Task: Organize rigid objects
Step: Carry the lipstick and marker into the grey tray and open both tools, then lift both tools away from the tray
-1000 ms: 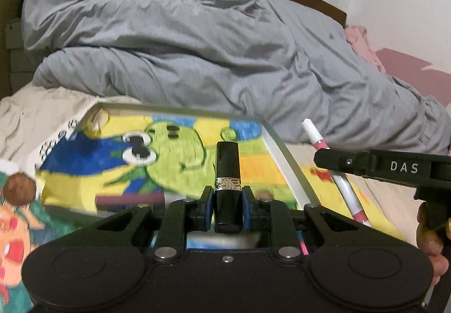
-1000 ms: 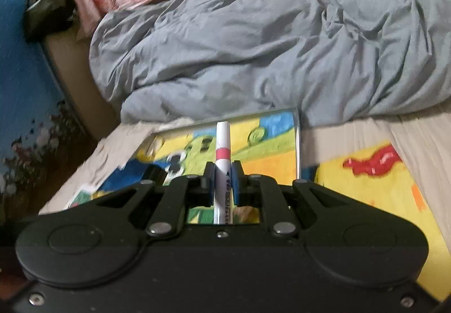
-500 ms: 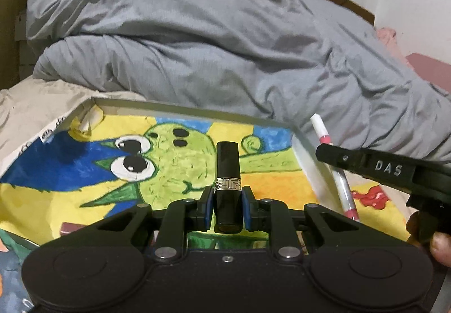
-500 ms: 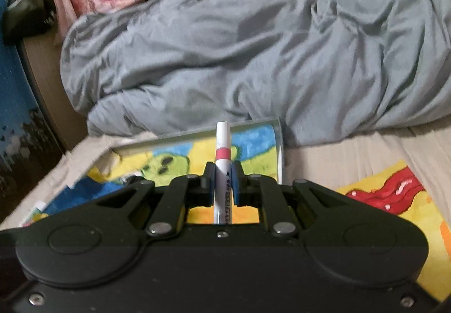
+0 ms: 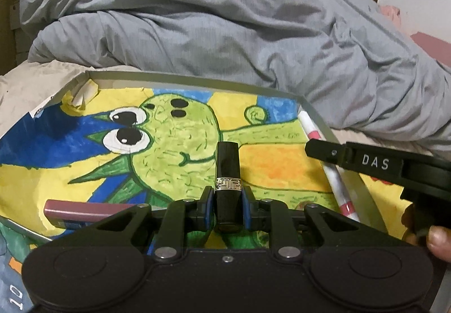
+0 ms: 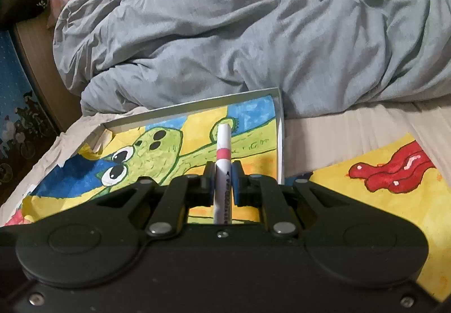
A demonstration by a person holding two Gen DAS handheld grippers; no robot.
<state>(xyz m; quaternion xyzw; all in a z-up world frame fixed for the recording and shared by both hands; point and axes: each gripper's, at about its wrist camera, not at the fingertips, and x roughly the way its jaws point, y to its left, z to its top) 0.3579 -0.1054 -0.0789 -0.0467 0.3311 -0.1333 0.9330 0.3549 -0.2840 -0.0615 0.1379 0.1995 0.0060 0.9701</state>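
So I'm looking down the left gripper [image 5: 227,201] and it's clamping a black lipstick tube [image 5: 227,172] with a silver patterned band, tube sticking out forward between the blue pads [image 5: 207,207], jaws closed snug on it with both pads pressing its sides. It's hanging over a shallow grey tray [image 5: 197,79] that's sitting on the bed, and the tray floor is lined with a bright painted sheet [image 5: 174,127], a green cartoon creature with big eyes on yellow and blue. Inside the tray at the near left there's a dark maroon flat case [image 5: 84,207] lying on the painting, partly hidden behind my gripper body. The right gripper [image 6: 223,180] is pinching a white marker [image 6: 223,149] with a pink band, jaws nearly all the way together on its barrel, and the marker is pointing out over the right side of the tray, close to the right wall. From the left camera I'm seeing that same marker crossing above the tray's right edge, with the right tool's black arm marked DAS in front of it and a fingertip [image 5: 438,239] of the hand showing at the far right. A rumpled grey duvet [image 6: 253,31] is piled up right behind the tray, and another painted sheet [image 6: 380,180] with a red blob is lying on the mattress to the tray's right
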